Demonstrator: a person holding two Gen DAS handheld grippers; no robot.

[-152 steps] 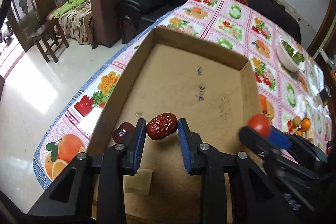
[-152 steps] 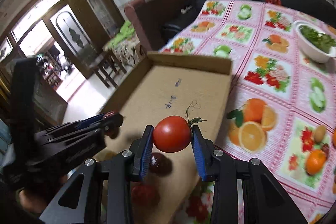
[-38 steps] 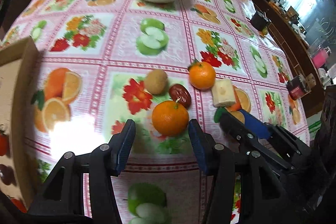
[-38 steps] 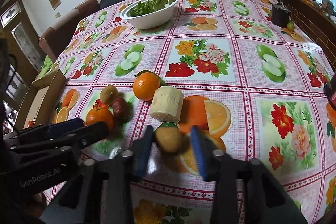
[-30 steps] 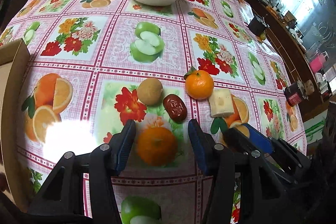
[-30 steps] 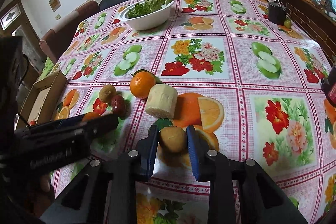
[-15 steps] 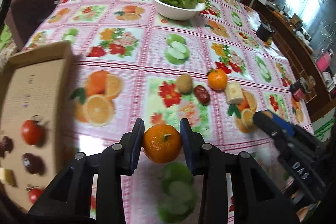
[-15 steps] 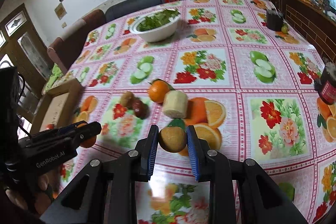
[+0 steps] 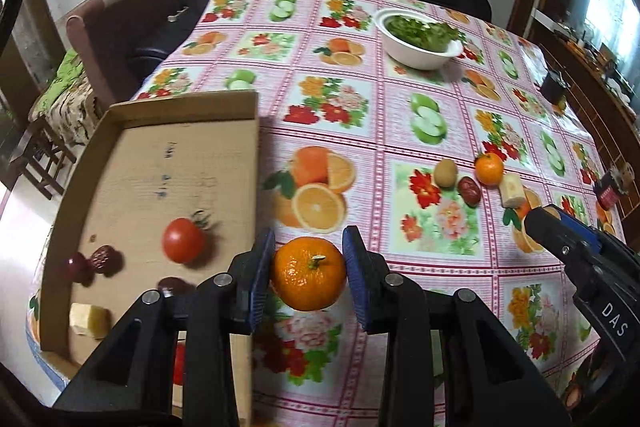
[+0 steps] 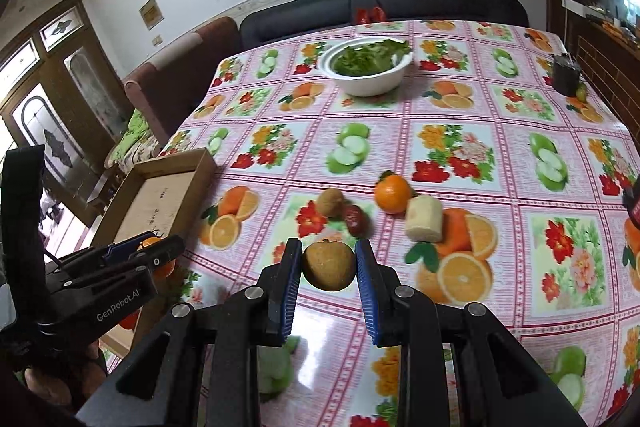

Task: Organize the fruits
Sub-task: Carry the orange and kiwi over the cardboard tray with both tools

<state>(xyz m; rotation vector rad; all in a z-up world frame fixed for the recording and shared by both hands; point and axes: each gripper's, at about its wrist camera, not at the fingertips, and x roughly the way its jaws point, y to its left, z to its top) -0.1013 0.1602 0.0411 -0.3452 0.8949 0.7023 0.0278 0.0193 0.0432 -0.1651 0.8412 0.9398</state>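
My left gripper (image 9: 309,275) is shut on an orange mandarin (image 9: 308,278), held above the table just right of the cardboard tray (image 9: 248,107). Inside the tray lie a red tomato (image 9: 183,240), dark red dates (image 9: 105,256) and a pale yellow chunk (image 9: 89,319). My right gripper (image 10: 328,267) is shut on a brown kiwi (image 10: 329,266), lifted off the fruit-print tablecloth (image 10: 460,115). On the cloth beyond it lie a second kiwi (image 10: 330,202), a red date (image 10: 355,219), another mandarin (image 10: 393,193) and a pale cylinder piece (image 10: 424,219). The left gripper (image 10: 158,253) shows at the left edge of the right wrist view.
A white bowl of green leaves (image 10: 366,67) stands at the far middle of the table. A dark cup (image 10: 565,75) sits at the far right edge, a red-labelled jar (image 9: 610,189) at the right. A sofa (image 10: 400,7) and armchair (image 9: 132,27) lie behind the table.
Both grippers have risen and swung left with their fruits. The left one shut on the mandarin and lifted it off the cloth; the tray has come into its view.
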